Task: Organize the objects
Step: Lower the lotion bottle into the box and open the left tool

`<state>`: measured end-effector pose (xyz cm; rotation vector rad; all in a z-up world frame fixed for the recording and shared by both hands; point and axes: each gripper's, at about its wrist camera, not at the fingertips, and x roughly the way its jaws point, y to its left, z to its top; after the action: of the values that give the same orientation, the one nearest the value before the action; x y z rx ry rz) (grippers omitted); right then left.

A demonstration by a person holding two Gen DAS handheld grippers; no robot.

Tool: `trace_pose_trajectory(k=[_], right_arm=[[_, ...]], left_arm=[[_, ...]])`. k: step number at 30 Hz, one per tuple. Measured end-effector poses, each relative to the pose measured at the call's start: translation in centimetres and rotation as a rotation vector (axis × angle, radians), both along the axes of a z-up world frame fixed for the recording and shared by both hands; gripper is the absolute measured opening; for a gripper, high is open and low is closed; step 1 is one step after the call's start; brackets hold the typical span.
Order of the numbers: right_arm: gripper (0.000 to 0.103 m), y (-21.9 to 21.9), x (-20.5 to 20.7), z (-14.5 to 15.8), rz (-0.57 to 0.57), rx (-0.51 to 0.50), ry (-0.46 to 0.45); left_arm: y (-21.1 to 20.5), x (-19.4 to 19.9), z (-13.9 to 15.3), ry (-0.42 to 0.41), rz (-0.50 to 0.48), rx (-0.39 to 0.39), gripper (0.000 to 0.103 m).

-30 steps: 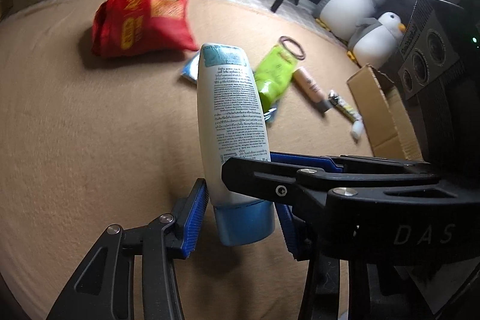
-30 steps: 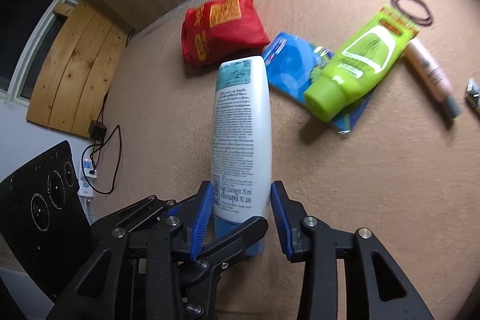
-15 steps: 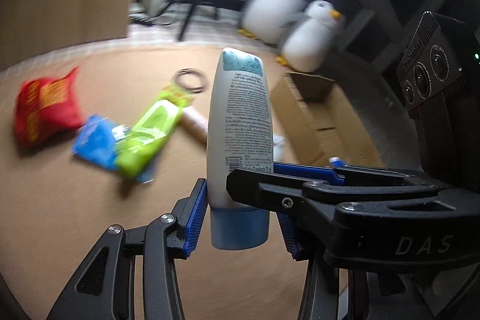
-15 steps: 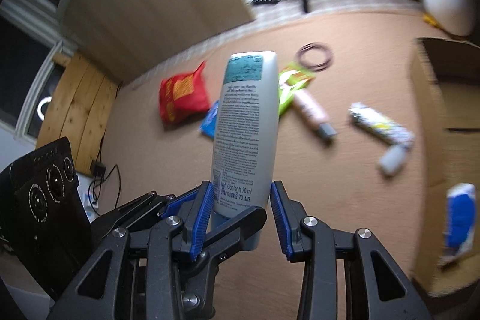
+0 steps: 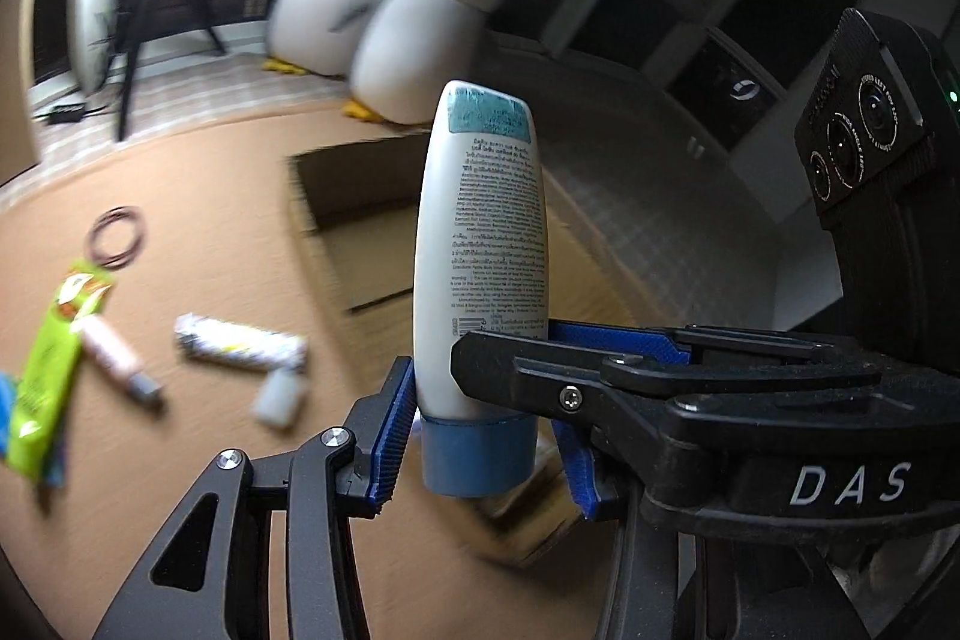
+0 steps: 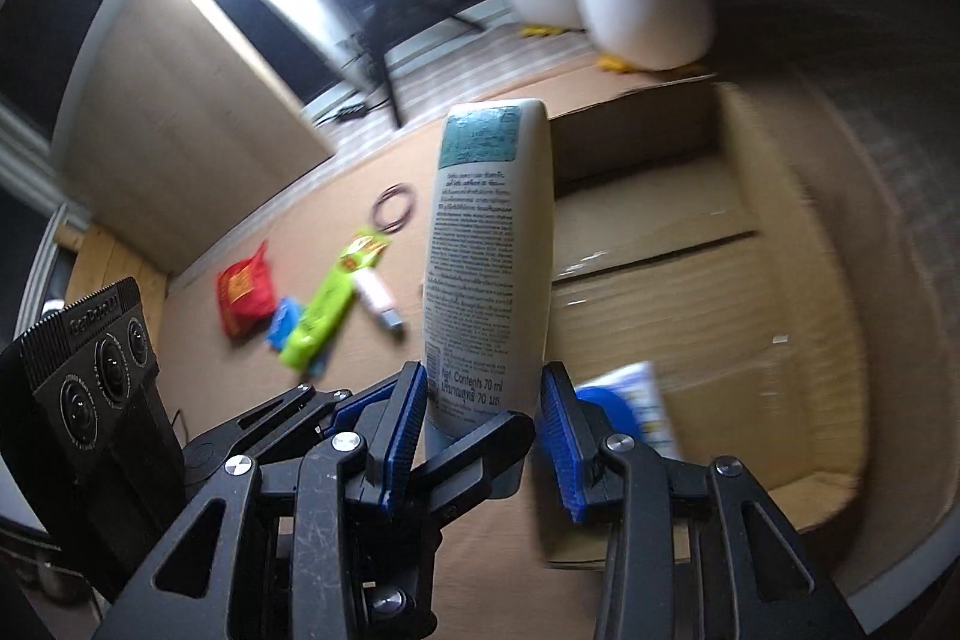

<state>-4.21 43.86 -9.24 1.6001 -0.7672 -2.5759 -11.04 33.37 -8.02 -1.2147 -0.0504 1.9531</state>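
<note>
Both tongs held one white lotion tube [image 5: 480, 250] between them, above the open cardboard box [image 6: 690, 292]. The left tongs [image 5: 486, 436] pinched it just above its blue cap [image 5: 477, 454], blue pads on either side. The right tongs [image 6: 483, 415] closed on the same lower end from a crossing angle, one finger passing in front of the tube in the left wrist view.

The tube's long axis ran straight out along the fingers toward 12 o'clock in both views, cap at the tongs, crimped teal-labelled end [image 6: 480, 133] pointing away. It appeared upright, cap down, though the fisheye leaves the true tilt uncertain.

In the right wrist view the box floor spread from 12 to 4 o'clock behind the tube, with a blue-and-white packet [image 6: 624, 400] already lying inside. The drop seemed to turn on that relation: tube over the box mouth.

Left on the brown surface [image 5: 180, 196] at 9 to 10 o'clock lay a green tube [image 6: 327, 304], red pouch [image 6: 246, 289], pink tube [image 5: 114, 355], hair bands [image 5: 117, 237] and a white-capped tube [image 5: 240, 343].
</note>
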Motion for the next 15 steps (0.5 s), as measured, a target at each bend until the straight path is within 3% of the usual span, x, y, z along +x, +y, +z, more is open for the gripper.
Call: trace_pose_trajectory(k=[7,9,10,11,12,15], right_arm=[[0.036,4.6,1.2,-0.3,-0.081,0.013,-0.016],[0.036,5.2,1.4,-0.4,-0.089,0.02,-0.014],[0.037,5.5,1.7,-0.3,-0.093,0.028,-0.007],[0.046,5.6,1.9,-0.1,-0.099,0.038,-0.001],[0.058,5.9,1.8,-0.1,-0.109,0.05,-0.005],[0.067,6.3,1.8,0.2,-0.154,0.059,0.005]], left_arm=[[4.3,0.2,-0.5,0.012,-0.06,-0.013,0.047],[4.8,0.1,-0.6,0.015,-0.076,-0.025,0.056],[4.5,-0.1,-0.7,0.018,-0.073,-0.034,0.074],[4.3,-0.2,-0.7,0.027,-0.064,-0.04,0.084],[3.9,-0.4,-0.8,0.036,-0.053,-0.041,0.084],[2.6,-0.7,-0.9,0.028,-0.04,-0.042,0.084]])
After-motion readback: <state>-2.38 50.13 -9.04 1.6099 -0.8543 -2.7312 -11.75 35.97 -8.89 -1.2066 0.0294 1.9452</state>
